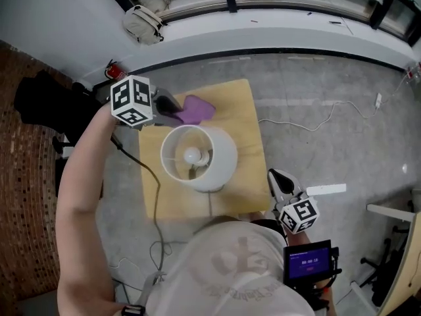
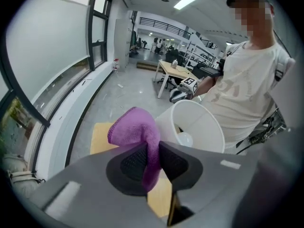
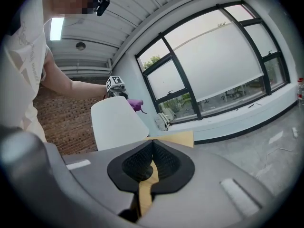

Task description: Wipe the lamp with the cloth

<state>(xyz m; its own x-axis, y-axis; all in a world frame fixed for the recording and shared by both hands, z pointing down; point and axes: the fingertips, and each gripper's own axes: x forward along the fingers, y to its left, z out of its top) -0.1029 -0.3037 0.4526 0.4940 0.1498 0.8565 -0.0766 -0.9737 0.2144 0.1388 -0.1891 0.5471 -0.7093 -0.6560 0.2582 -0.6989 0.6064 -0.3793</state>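
Observation:
A white lamp (image 1: 198,157) with a round shade and a bare bulb (image 1: 191,155) stands on a small wooden table (image 1: 240,110). My left gripper (image 1: 172,109) is shut on a purple cloth (image 1: 196,109) just behind the shade's far rim. In the left gripper view the purple cloth (image 2: 137,132) bulges up from between the pads, with the lamp shade (image 2: 202,127) right beyond it. My right gripper (image 1: 279,182) hangs off the table's near right corner, shut on nothing. From the right gripper view the lamp shade (image 3: 116,122) and the distant cloth (image 3: 134,103) show.
A power cord (image 1: 148,176) runs off the table's left side to the floor. A white cable (image 1: 316,122) and a white strip (image 1: 327,189) lie on the grey floor to the right. A bag (image 1: 143,22) rests on the window ledge.

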